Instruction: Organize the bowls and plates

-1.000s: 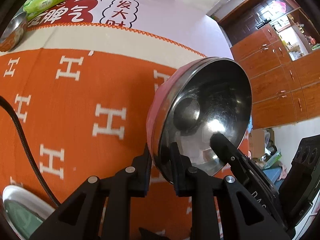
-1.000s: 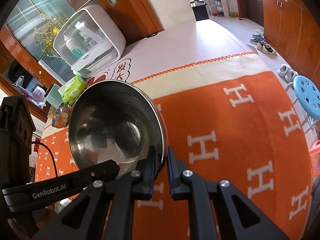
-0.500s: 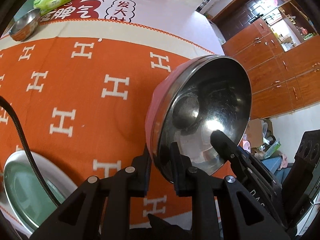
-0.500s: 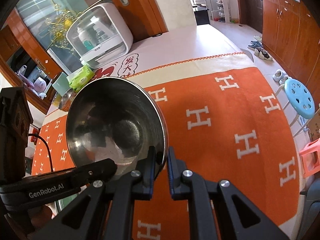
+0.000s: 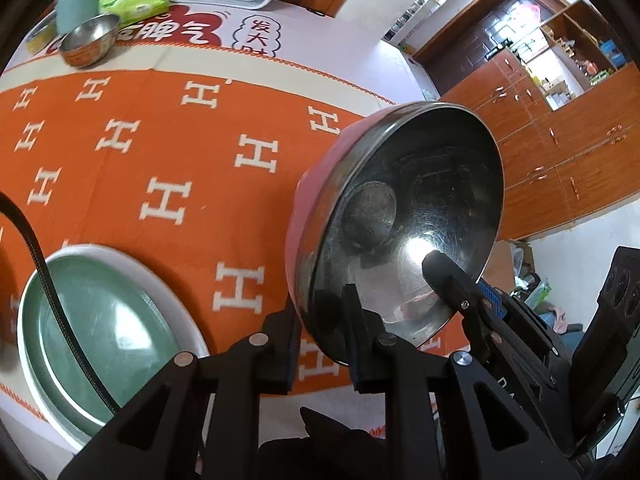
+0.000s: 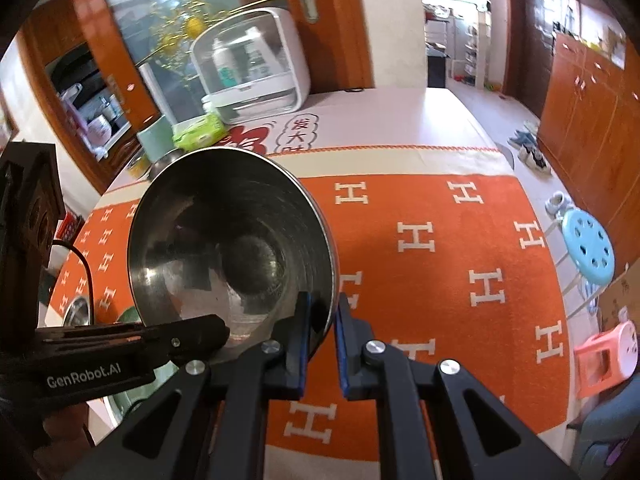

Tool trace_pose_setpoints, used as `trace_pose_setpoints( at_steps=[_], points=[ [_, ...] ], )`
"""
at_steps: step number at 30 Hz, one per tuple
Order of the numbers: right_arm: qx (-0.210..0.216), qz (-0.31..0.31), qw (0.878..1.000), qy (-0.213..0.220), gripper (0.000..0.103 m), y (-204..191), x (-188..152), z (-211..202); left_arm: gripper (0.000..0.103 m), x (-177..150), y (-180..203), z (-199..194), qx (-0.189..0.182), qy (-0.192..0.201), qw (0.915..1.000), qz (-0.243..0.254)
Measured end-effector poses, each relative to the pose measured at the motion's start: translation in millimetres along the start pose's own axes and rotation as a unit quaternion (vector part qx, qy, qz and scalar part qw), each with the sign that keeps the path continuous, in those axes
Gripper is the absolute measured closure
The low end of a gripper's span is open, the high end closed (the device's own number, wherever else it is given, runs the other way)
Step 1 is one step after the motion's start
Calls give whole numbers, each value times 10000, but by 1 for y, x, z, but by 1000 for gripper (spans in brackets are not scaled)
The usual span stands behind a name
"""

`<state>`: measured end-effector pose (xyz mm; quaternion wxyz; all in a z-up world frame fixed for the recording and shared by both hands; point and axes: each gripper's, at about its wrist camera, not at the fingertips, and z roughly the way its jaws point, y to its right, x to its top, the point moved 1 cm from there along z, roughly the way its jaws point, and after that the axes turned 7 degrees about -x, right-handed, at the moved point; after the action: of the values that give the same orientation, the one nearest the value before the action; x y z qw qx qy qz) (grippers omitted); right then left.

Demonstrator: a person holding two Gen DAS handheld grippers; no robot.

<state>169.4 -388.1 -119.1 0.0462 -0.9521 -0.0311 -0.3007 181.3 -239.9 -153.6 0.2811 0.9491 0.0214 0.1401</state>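
Observation:
A steel bowl [image 5: 400, 208] with a pink outside hangs tilted above the orange tablecloth, held from both sides. My left gripper [image 5: 320, 316] is shut on its near rim. My right gripper [image 6: 322, 312] is shut on the rim of the same bowl [image 6: 224, 248] on the opposite side. A right finger [image 5: 440, 272] shows in the left wrist view, reaching into the bowl. A green plate [image 5: 100, 332] with a white rim lies at the table's near left. A small steel bowl [image 5: 90, 40] with an orange outside stands at the far left.
At the far end of the table stand a white countertop appliance [image 6: 256, 76], a green tissue pack [image 5: 136, 2] and a pale green cup [image 5: 74, 4]. A blue stool [image 6: 586, 250] and a pink stool [image 6: 608, 356] stand on the floor to the right. A black cable [image 5: 40, 264] crosses the plate.
Both grippers have lifted the bowl and drawn it back toward the table's near edge. More of the cloth and the green plate has come into view. Both grips are unchanged.

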Motion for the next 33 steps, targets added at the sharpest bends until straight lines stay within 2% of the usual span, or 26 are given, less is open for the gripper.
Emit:
trace_pose_setpoints(
  at_steps=[18,33],
  points=[
    [289,-194,9993,-167,92,-80,-37,-25,85,-50,-60,-65,150,86,9997,-200],
    [523,-501,9971,-226,92,-182,-53,-33,84,-74,-140,-137,393,204,9983,-386]
  ],
)
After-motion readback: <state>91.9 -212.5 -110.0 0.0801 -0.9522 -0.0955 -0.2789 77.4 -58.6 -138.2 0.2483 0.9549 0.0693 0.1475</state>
